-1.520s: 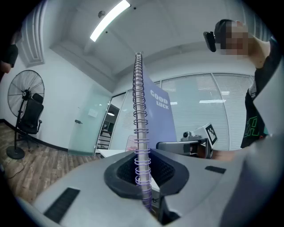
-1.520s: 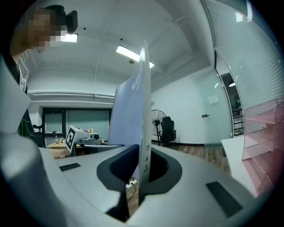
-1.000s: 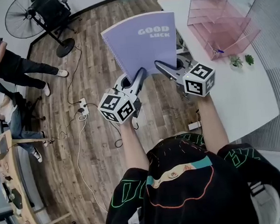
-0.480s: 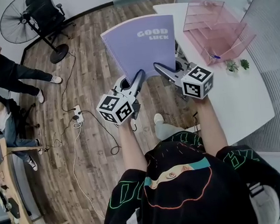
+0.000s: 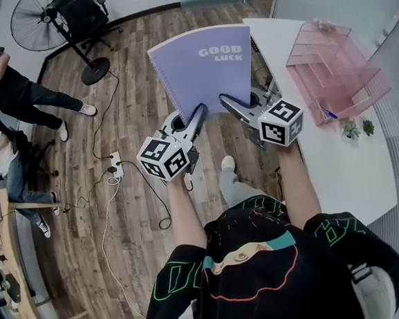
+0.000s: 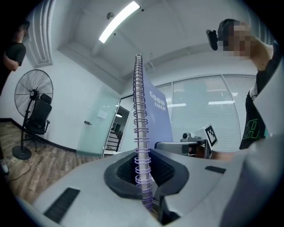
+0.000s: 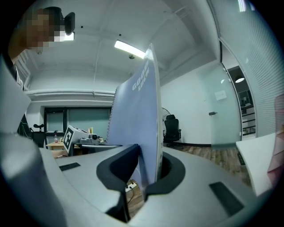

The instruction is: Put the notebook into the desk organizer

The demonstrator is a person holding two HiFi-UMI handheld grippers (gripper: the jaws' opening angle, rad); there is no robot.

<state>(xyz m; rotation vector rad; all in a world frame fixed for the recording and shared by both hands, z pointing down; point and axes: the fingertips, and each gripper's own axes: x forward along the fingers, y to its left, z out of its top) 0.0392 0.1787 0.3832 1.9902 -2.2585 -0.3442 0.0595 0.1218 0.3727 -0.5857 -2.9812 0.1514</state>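
A lilac spiral notebook [image 5: 204, 68] printed "GOOD LUCK" is held upright in the air above the wooden floor. My left gripper [image 5: 200, 113] is shut on its spiral-bound edge [image 6: 141, 146]. My right gripper [image 5: 226, 101] is shut on the opposite lower edge of the cover [image 7: 144, 133]. Each gripper shows in the other's view, the right gripper [image 6: 195, 144] and the left gripper [image 7: 82, 138]. The pink clear desk organizer [image 5: 334, 70] stands on the white table [image 5: 339, 167] to the right, apart from the notebook.
Small green plant sprigs [image 5: 358, 129] and a blue pen [image 5: 329, 114] lie on the table by the organizer. A standing fan [image 5: 38, 23] and office chair [image 5: 79, 13] stand at far left. People [image 5: 13, 88] are at the left. A power strip and cables [image 5: 116, 160] lie on the floor.
Both grippers and the notebook stay together while the view shifts: the organizer and table edge now sit farther right and lower in the head view. My grip is unchanged.
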